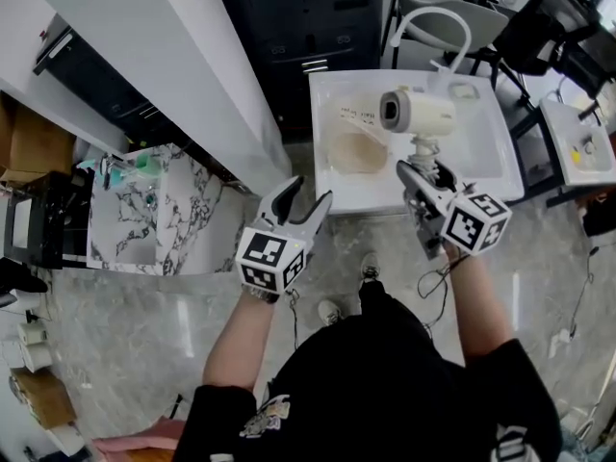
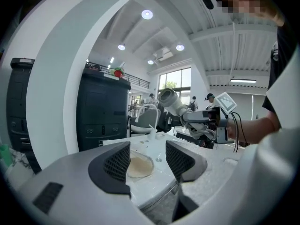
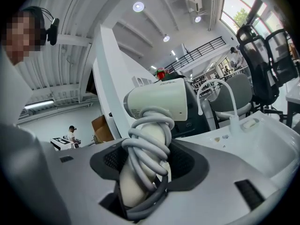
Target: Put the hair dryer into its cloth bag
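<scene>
My right gripper (image 1: pixel 421 171) is shut on the handle of the cream hair dryer (image 1: pixel 416 113), whose grey cord (image 3: pixel 151 146) is wound round that handle. The dryer's body (image 3: pixel 158 101) stands upright above the jaws, over the front of the white table (image 1: pixel 481 162). The beige cloth bag (image 1: pixel 354 151) lies flat on the table, left of the dryer. My left gripper (image 1: pixel 306 198) is open with nothing between its fingers, short of the table's near left corner. In the left gripper view the bag (image 2: pixel 139 166) shows between the pads, farther off, and the dryer (image 2: pixel 172 101) is up to the right.
A black cabinet (image 1: pixel 308 27) stands behind the table. A white curved wall (image 1: pixel 173 56) and a marble-patterned surface (image 1: pixel 144 210) lie to the left. Office chairs (image 1: pixel 549 27) and a second white table (image 1: pixel 577 142) are on the right. A label or paper (image 1: pixel 358 116) lies beside the bag.
</scene>
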{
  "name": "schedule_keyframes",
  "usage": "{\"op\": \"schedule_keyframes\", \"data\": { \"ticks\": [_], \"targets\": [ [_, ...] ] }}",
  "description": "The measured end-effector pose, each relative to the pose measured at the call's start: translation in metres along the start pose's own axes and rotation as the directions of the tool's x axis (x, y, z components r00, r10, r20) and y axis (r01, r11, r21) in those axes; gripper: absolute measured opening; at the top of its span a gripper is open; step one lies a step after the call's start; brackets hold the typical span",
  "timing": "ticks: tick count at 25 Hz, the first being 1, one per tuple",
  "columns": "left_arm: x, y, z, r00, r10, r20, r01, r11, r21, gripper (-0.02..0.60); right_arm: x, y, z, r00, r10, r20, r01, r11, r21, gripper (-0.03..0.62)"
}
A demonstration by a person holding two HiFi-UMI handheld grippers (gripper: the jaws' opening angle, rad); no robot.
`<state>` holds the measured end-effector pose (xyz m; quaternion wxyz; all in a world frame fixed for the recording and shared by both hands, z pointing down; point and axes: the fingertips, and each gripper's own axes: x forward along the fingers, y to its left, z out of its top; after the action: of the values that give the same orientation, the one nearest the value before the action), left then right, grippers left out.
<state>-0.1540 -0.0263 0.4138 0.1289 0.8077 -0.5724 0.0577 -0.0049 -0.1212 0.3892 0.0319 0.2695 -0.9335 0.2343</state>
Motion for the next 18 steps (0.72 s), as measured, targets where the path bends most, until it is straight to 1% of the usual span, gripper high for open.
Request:
{"op": "schedule_keyframes", "data": {
  "ticks": [9,18],
  "targets": [
    [0.082,0.023,-0.013,0.996,0.044,-0.078,-0.046,0.999,-0.017,0.224,0.037,-0.073,0.014,0.998,0.033,-0.050,-0.031,0.999,0.029,0.239],
    [0.146,0.045,-0.021,0.987,0.079,-0.141,-0.084,0.996,-0.029,0.224,0.072,-0.123,0.012,0.991,0.070,-0.116,-0.062,0.996,0.069,0.239]
  ]
}}
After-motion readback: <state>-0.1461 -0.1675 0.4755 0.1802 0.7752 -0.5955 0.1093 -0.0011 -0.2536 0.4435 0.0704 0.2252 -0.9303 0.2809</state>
